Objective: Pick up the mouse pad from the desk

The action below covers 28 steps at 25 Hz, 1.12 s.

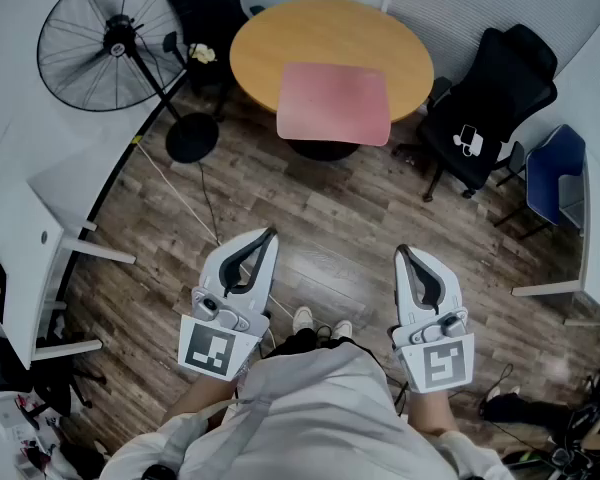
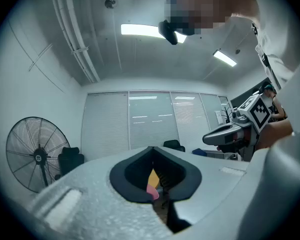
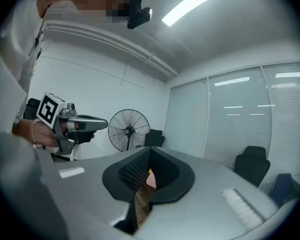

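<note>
A pink mouse pad [image 1: 334, 103] lies on the round wooden desk [image 1: 330, 38], its near edge hanging slightly over the desk's front rim. Both grippers are held low in front of the person, well short of the desk. My left gripper [image 1: 271, 232] is shut with nothing between its jaws. My right gripper [image 1: 401, 251] is also shut and empty. Through the shut jaws of the left gripper view, a sliver of the mouse pad [image 2: 152, 189] and desk [image 2: 153, 177] shows. The right gripper view shows a similar sliver of the mouse pad [image 3: 151, 181].
A standing fan [image 1: 105, 40] with a round base [image 1: 191, 138] stands left of the desk. A black office chair [image 1: 485, 108] is at the right, a blue chair [image 1: 552, 173] beyond it. White desks [image 1: 25, 258] line the left side. A cable [image 1: 180, 193] crosses the wood floor.
</note>
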{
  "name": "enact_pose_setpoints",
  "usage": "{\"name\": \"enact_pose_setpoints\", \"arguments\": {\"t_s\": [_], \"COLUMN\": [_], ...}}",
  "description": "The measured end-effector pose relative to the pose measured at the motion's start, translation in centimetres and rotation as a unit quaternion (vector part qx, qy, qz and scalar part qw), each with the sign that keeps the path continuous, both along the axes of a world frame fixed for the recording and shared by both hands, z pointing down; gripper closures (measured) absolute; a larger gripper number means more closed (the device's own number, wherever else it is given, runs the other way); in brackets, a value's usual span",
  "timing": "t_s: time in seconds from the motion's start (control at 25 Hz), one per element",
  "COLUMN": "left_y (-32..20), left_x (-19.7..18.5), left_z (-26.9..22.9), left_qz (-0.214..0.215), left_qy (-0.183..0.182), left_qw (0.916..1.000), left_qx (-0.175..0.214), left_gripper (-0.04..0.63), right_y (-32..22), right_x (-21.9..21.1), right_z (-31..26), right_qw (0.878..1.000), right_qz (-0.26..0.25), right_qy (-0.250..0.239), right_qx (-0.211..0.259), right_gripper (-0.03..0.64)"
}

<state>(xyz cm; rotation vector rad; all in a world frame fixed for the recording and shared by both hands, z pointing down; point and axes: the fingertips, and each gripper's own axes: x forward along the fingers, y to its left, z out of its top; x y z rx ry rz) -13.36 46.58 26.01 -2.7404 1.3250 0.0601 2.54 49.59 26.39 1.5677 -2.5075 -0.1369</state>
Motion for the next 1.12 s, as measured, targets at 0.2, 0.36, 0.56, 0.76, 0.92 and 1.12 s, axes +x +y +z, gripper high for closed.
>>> {"name": "enact_pose_setpoints", "arguments": {"t_s": [0.2,0.36,0.56,0.76,0.92,1.12], "left_y": [0.4,0.2,-1.0,-4.0,-7.7,-12.4], "left_x": [0.6,0.5,0.6,1.7,3.4,6.6], "left_z": [0.5,0.9,0.9,1.4,1.6,1.0], "left_qz": [0.005,0.008,0.005,0.004,0.004,0.006], "left_qy": [0.008,0.006,0.004,0.0,-0.001,-0.005], "left_qw": [0.9999,0.9999,1.0,1.0,0.9999,1.0], "left_qx": [-0.003,-0.004,-0.007,-0.008,-0.01,-0.006], "left_gripper": [0.589,0.589,0.589,0.589,0.589,0.589], "right_y": [-0.4,-0.7,-2.1,-5.1,-8.7,-13.4], "right_x": [0.4,0.5,0.5,1.3,2.7,5.7], "right_z": [0.3,0.2,0.6,1.5,1.8,1.3], "right_qw": [1.0,1.0,1.0,1.0,1.0,1.0], "right_qz": [0.005,0.014,0.009,0.002,0.002,0.004], "right_qy": [-0.021,-0.025,-0.024,-0.027,-0.022,-0.02], "right_qx": [-0.001,0.005,0.004,0.0,0.001,0.012], "right_gripper": [0.612,0.612,0.612,0.612,0.612,0.612]}}
